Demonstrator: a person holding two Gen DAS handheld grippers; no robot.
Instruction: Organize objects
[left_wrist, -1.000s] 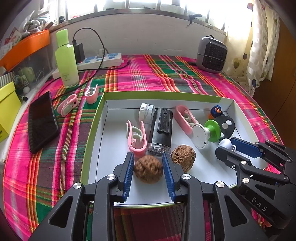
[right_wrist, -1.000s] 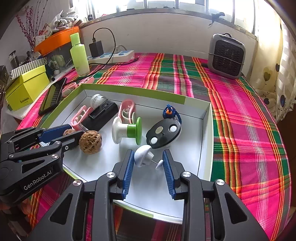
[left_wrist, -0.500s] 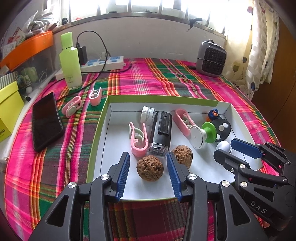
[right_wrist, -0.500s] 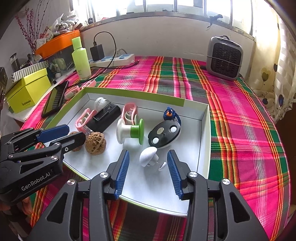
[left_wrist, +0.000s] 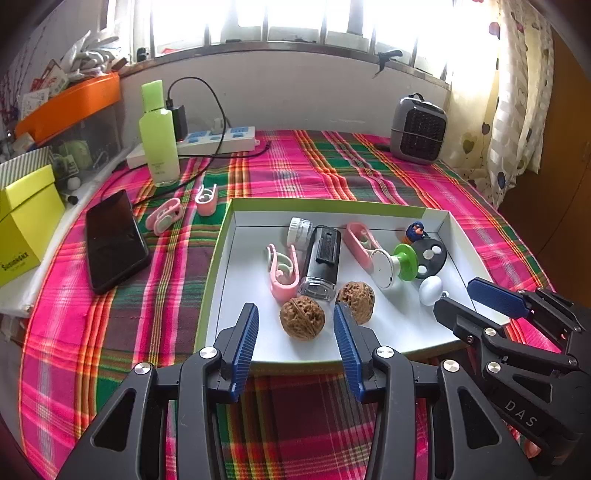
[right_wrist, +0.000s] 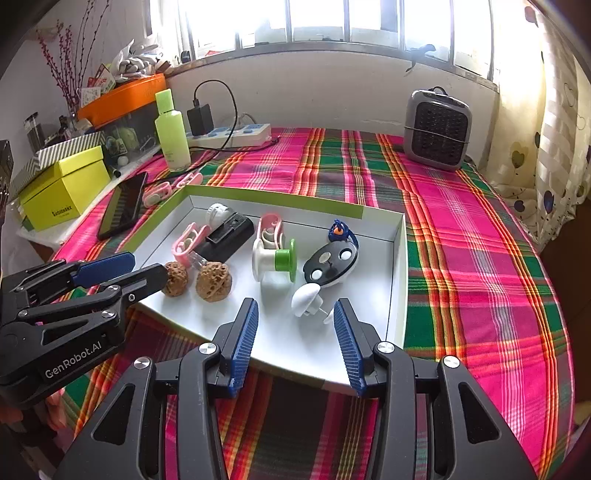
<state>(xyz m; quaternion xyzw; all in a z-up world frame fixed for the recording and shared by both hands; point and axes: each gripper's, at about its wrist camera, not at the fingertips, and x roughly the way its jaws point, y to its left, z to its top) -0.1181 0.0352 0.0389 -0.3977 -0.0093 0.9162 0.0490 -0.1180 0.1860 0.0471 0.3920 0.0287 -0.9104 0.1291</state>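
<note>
Left gripper (left_wrist: 295, 325): jaws apart, blue pads clear on both sides of a walnut (left_wrist: 302, 317) that sits on the floor of the white tray (left_wrist: 369, 214); nothing gripped. Its reading rose over the last second, but the last two values differ too little to call it opening now. Right gripper (right_wrist: 295, 321): jaws likewise apart, a white mushroom-shaped piece (right_wrist: 308, 299) lying on the tray floor between and just ahead of the pads, no contact seen. A second walnut (left_wrist: 355, 296) rests just beside the first, to its right, near the left gripper's right pad. Further into the tray: a pink clip (left_wrist: 282, 271), a black and clear rectangular device (left_wrist: 321, 264) with a small white capped jar (left_wrist: 300, 229) at its far end, a second pink clip (left_wrist: 360, 238), a white and green spool (left_wrist: 393, 260), a black oval disc with white dots (left_wrist: 430, 256), and a small blue figure (left_wrist: 414, 232) at the far right corner. Tray sits on a pink and green plaid cloth (left_wrist: 332, 166). Outside the tray, left: two more pink clips (left_wrist: 164, 218) (left_wrist: 205, 194), a black phone (left_wrist: 114, 238), a green bottle (left_wrist: 159, 136), a power strip (left_wrist: 218, 138), a yellow box (left_wrist: 26, 221). Far right: a small grey heater (left_wrist: 419, 129).
</note>
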